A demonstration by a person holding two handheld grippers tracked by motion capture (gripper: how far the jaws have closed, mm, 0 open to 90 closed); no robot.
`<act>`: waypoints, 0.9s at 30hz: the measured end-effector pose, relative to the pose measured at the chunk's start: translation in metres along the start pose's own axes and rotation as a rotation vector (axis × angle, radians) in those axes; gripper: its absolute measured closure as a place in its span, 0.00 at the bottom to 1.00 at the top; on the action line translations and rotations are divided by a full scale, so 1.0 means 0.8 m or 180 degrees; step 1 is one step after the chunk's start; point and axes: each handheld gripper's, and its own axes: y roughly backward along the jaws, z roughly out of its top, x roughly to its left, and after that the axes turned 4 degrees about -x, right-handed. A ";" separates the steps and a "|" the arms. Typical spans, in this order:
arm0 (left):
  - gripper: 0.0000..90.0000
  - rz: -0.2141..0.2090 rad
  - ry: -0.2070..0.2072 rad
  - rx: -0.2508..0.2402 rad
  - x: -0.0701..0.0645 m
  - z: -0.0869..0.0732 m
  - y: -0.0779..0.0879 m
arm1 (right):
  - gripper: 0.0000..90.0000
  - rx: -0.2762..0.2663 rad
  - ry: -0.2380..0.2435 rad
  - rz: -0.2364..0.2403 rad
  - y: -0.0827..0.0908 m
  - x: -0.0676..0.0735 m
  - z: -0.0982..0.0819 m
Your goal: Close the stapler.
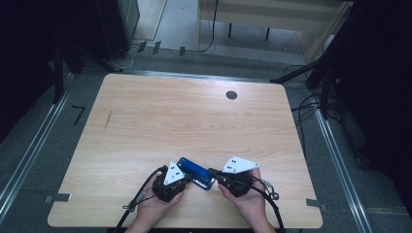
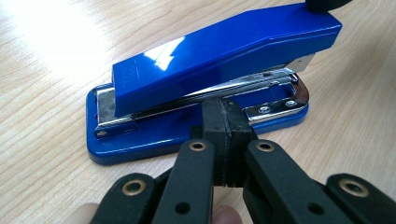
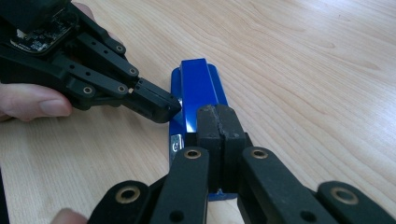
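Observation:
A blue stapler lies flat near the table's front edge, between my two grippers. My left gripper is shut, jaws together with nothing between them, and its tip rests against the stapler's long side at the base. My right gripper is also shut and empty, its joined tip over the top of the stapler's near end. In the right gripper view the left gripper comes in from the left and touches the stapler's side. A hand holds each gripper.
The wooden table has a round grommet hole at the back right and a dark mark at the left. Cables trail from both grippers over the front edge. Dark equipment stands beyond the table.

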 end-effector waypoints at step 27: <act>0.92 -0.0090 0.0210 -0.0156 0.012 -0.008 0.017 | 1.00 -0.0236 -0.0331 -0.0069 0.014 0.013 -0.028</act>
